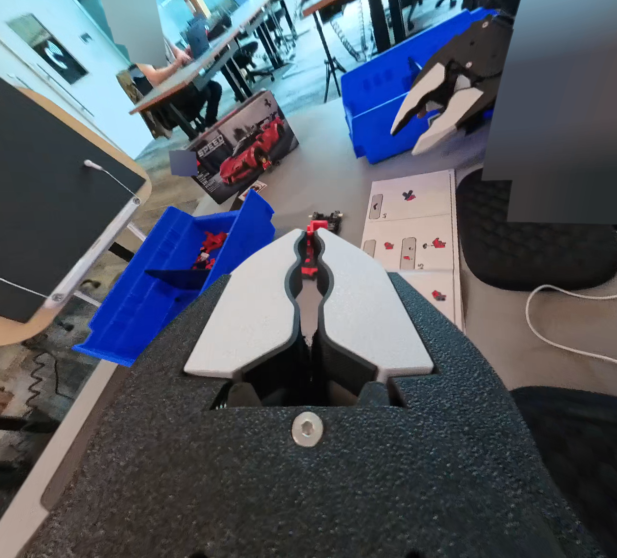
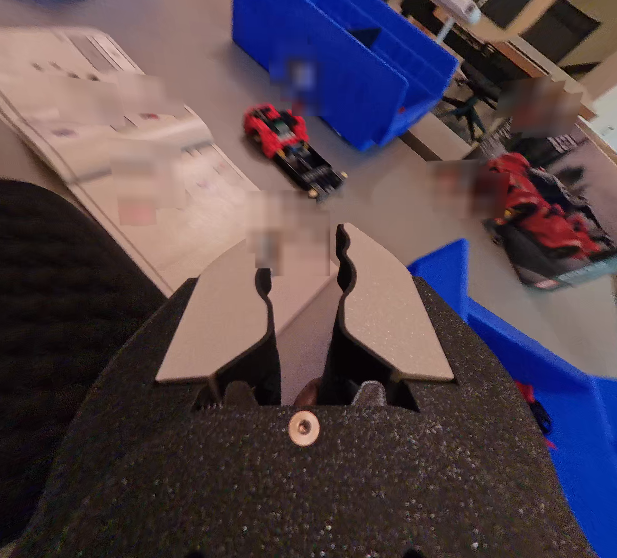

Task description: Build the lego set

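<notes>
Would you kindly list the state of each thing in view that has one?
Left gripper: shut on a small red lego piece.
Right gripper: open, empty.
Red and black lego car: partly built, on the table.
White instruction booklet: open.
Blue plastic parts bin: holds red pieces.

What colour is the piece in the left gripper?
Red, with black lower down; the left wrist view shows it best.

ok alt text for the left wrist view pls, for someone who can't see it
The left gripper is shut on a small red lego piece above a grey table. A blue bin of red parts sits left, an open instruction booklet right, and the right gripper hovers beyond.
</notes>
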Motion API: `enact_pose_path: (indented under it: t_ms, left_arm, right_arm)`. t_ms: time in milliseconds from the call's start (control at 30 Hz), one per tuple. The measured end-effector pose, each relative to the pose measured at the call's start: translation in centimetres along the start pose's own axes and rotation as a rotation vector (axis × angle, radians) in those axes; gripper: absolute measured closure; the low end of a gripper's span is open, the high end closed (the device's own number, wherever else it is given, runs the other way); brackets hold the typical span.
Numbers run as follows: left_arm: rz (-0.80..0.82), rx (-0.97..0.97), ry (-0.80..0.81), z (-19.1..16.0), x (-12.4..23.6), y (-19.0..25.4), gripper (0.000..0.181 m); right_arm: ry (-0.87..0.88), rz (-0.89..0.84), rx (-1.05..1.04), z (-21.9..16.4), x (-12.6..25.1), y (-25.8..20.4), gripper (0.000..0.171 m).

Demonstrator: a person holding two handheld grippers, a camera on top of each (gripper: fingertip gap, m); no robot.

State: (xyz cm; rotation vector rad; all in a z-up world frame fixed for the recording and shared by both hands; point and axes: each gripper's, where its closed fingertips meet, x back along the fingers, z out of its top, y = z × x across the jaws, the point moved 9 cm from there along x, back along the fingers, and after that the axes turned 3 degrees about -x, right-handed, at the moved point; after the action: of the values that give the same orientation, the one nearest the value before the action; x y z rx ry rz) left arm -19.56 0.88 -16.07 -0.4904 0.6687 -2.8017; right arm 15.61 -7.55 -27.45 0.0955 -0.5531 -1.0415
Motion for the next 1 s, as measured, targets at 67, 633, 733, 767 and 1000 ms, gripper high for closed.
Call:
enact_pose_path:
  t_ms: [67,633,733,767,1000]
  left_arm:
    - [-0.059,0.000,-0.029,0.8,-0.2,-0.4,0.179]
    - [-0.353,0.439,0.026,-8.5,-7.7,1.8,0.179]
    - [-0.382,0.551,0.279,-7.7,-6.9,2.0,0.179]
    - [-0.423,0.611,0.389,-7.3,-6.4,2.4,0.179]
    - [-0.724,1.002,1.173,-6.8,-4.2,3.9,0.179]
  right_arm:
    - [-0.036,-0.041,-0.023,-1.3,0.0,1.8,0.134]
    - [0.158,0.712,-0.492,8.2,-11.0,-8.4,0.153]
    - [0.369,0.658,-0.409,8.7,-10.5,-8.4,0.153]
    - [0.437,0.634,-0.394,8.8,-10.1,-8.3,0.153]
    - [0.688,0.714,-0.273,9.2,-7.8,-9.6,0.153]
